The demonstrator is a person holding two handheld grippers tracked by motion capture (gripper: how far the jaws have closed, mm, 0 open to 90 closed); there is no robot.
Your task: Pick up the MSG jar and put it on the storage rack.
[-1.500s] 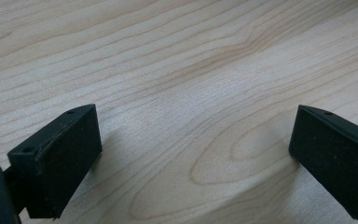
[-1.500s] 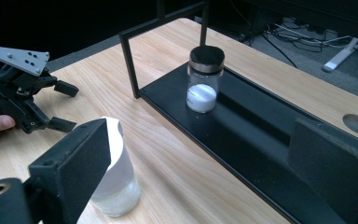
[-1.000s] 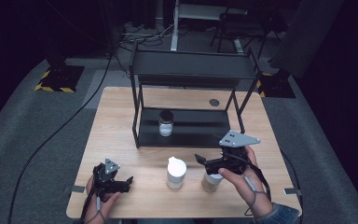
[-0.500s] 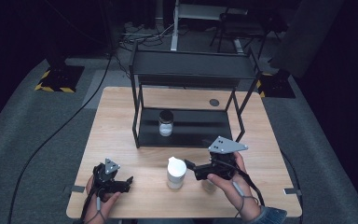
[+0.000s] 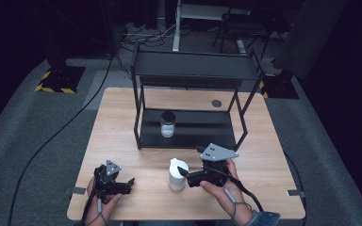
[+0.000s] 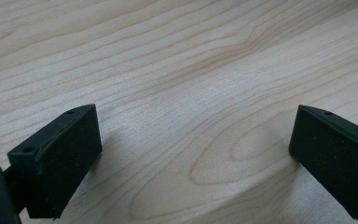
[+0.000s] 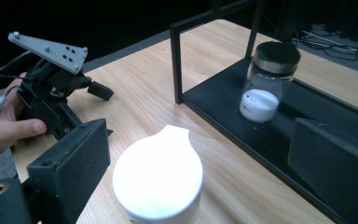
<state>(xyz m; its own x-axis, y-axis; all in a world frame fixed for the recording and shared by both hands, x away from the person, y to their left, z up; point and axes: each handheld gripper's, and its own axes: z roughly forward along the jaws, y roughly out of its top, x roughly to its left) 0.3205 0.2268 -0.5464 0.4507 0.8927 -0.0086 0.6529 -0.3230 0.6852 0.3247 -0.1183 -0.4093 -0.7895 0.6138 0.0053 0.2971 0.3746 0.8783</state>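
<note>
We see the right tool (image 5: 183, 172) near the front edge of the wooden desk (image 5: 273, 155), its jaws spread wide and pointing at the white container (image 5: 177, 174), which stands upright on the desk in front of the black shelf rack (image 5: 195, 70). In the right gripper view the white container (image 7: 157, 179) sits low between the two black jaws, with a gap showing on each side of its rounded lid, so we count it as not gripped. Beyond it, a glass jar (image 7: 265, 83) with a dark lid and white contents stands upright on the rack's lower shelf. The left tool (image 5: 126, 184) lies low at the desk's front left corner, well apart from the container; in the left gripper view its jaws stand wide over bare wood with nothing between them.
</note>
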